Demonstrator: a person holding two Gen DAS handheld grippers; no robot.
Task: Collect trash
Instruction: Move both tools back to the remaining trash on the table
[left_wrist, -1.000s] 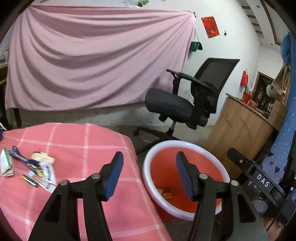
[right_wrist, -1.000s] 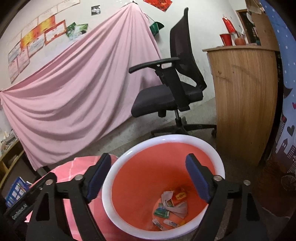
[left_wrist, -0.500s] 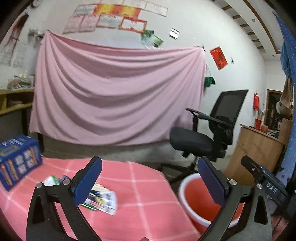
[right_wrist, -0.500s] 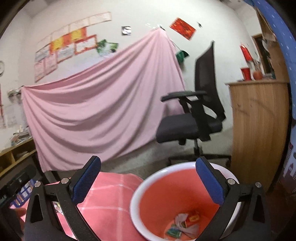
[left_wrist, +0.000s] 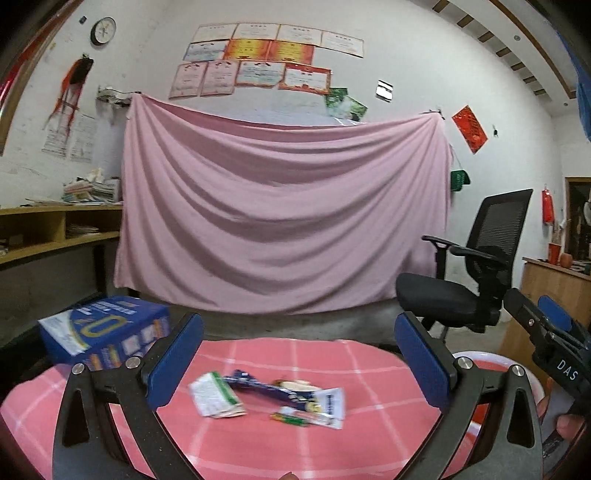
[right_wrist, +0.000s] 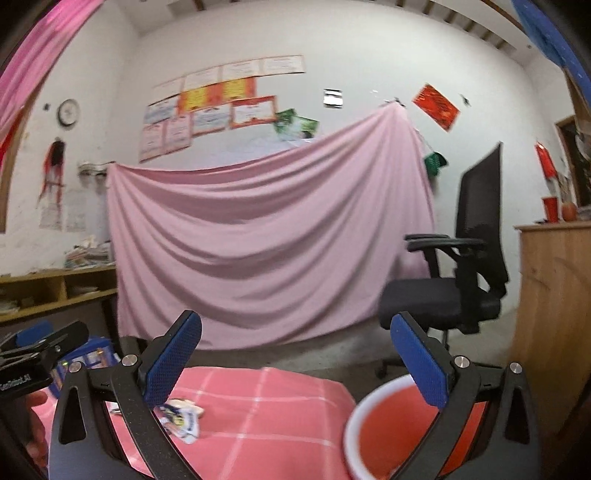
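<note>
Both hand-held grippers level, jaws wide, empty, left hand-held gripper (left_wrist: 297, 354) facing wrappers (left_wrist: 269, 400)

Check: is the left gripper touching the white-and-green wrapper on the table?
Apart. In the left wrist view the left gripper stands open above the white-and-green wrapper, with pink cloth showing between.

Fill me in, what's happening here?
A person is clearing trash off a table with a handheld claw in each hand. Both the left claw and right claw are open and empty. A few wrappers lie on the pink checked tablecloth, between the left claw's fingers in its view. The orange bin sits beside the table on the right. A blue box sits at the table's far left.
</note>
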